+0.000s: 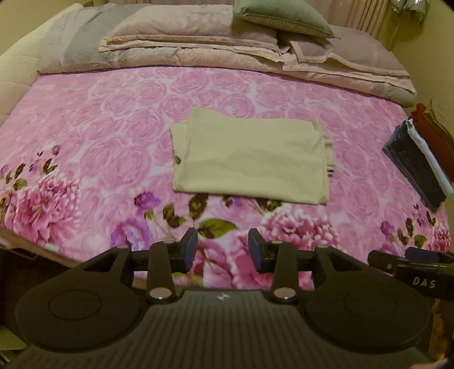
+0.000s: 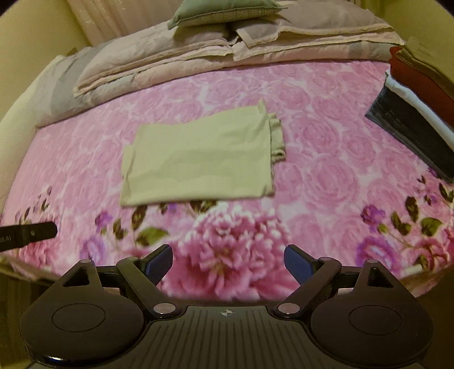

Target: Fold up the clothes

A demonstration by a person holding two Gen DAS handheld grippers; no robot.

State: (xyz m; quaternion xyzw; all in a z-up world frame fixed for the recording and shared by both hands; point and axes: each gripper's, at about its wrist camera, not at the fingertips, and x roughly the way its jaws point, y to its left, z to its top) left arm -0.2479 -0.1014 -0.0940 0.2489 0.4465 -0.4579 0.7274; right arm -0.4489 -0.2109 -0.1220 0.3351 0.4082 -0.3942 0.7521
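A pale cream garment (image 1: 249, 159) lies folded into a flat rectangle in the middle of the pink floral bedspread (image 1: 99, 136); the right wrist view shows the same garment (image 2: 198, 161) ahead and slightly left. My left gripper (image 1: 222, 249) hovers over the near edge of the bed, well short of the garment, open with nothing between its blue pads. My right gripper (image 2: 228, 265) is also open and empty, held back from the cloth over the printed flowers. Each gripper's tip shows at the edge of the other's view: right gripper (image 1: 411, 261), left gripper (image 2: 28, 234).
A stack of folded clothes (image 2: 417, 108), dark, white and red, sits at the bed's right edge. Folded quilts and pillows (image 1: 198, 48) with a green cushion (image 1: 281, 17) fill the far end. A cream wall and curtains lie behind.
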